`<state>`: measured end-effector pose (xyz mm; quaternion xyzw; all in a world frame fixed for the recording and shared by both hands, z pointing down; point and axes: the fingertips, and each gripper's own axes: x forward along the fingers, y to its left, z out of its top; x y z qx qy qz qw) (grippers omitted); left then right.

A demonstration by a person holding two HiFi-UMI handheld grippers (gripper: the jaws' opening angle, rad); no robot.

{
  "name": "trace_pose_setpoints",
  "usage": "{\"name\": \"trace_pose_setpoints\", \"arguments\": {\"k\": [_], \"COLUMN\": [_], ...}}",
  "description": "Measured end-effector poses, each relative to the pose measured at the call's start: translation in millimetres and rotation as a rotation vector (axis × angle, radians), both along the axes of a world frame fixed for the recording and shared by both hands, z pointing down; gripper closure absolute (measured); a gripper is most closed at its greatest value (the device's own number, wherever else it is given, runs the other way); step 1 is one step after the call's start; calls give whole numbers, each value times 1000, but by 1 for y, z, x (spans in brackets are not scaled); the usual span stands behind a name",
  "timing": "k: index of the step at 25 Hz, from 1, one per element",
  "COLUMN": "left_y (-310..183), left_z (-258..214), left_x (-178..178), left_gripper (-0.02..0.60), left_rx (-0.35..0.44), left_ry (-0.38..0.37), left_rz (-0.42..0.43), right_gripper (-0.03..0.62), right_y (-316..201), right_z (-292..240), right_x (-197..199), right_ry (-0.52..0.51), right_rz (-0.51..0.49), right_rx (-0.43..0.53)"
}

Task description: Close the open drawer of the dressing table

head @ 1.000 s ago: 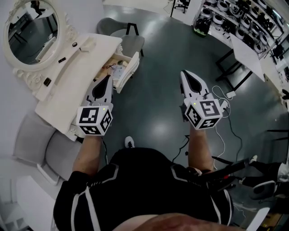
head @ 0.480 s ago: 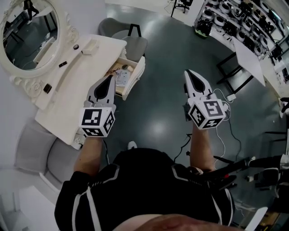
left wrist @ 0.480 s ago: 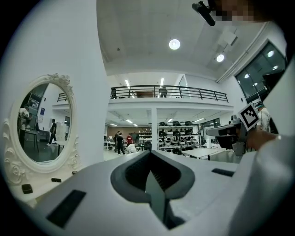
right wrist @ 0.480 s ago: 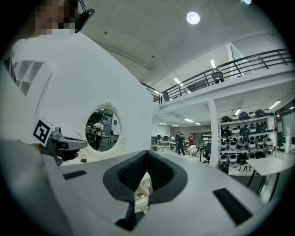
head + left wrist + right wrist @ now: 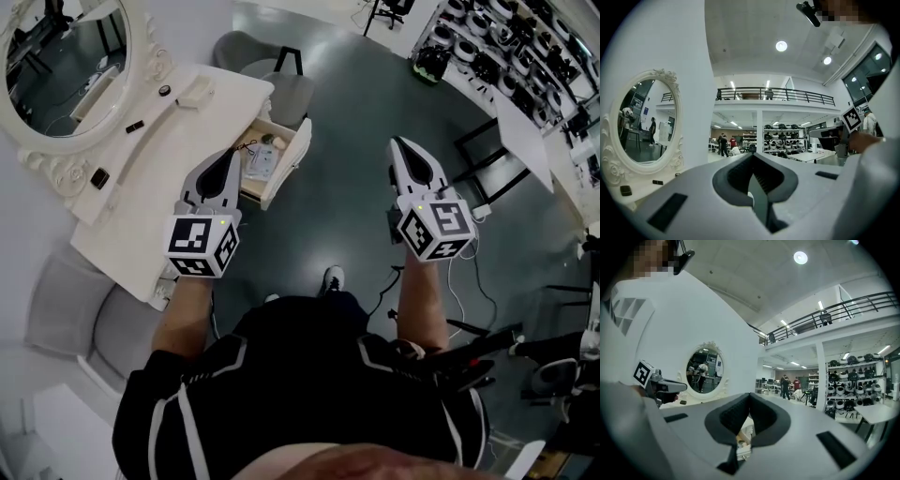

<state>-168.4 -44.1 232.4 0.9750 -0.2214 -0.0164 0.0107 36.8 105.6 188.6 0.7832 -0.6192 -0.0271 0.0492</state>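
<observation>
The cream dressing table [image 5: 155,183] stands at the left under an oval mirror [image 5: 64,54]. Its drawer [image 5: 285,171] is pulled out toward the floor, with small items and papers inside. My left gripper [image 5: 228,156] is shut and empty, with its tips over the table's edge just left of the drawer. My right gripper [image 5: 397,142] is also shut and empty, above bare floor well right of the drawer. In the right gripper view the drawer [image 5: 743,440] shows through the jaw gap, with my right gripper [image 5: 750,395] pointing at it. My left gripper [image 5: 752,155] points past the mirror [image 5: 642,123].
A grey chair [image 5: 272,82] stands behind the drawer and a grey upholstered seat [image 5: 70,314] sits at the lower left. Small items [image 5: 134,126] and a box [image 5: 197,91] lie on the tabletop. Cables [image 5: 469,258] and black-legged tables [image 5: 502,141] are on the right.
I have moved closer to the dressing table, so the open drawer now lies right beside the left gripper's tips. A shoe has stepped forward. Both grippers stay shut.
</observation>
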Motion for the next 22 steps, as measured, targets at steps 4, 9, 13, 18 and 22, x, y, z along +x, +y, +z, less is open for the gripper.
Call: {"name": "trace_pose_setpoints", "arguments": {"k": [4,9,13,18,22], "left_y": [-3,-11,-21,-33,-44], "left_z": [0,-6,-7,-2,-2], "left_x": [7,27,52,92,120], "left_gripper": [578,578,578,578,578], "left_rx": [15,24,20,0,-11], "left_ry": [-14,-18,-28,-47,-44], "left_rz": [-31,-99,-168,-235,-298], "right_gripper": [589,589,589,589,588], "right_y": [-10,-32,-54,-84,-107], "right_z": [0,1,-1,2,8], "right_x": [19,51,84,129,156], "right_ry": [-3,-7,-8,-3,5], "right_rz": [-24,-92,-157,-233,-305], "right_rx": [15,17,25,14,0]}}
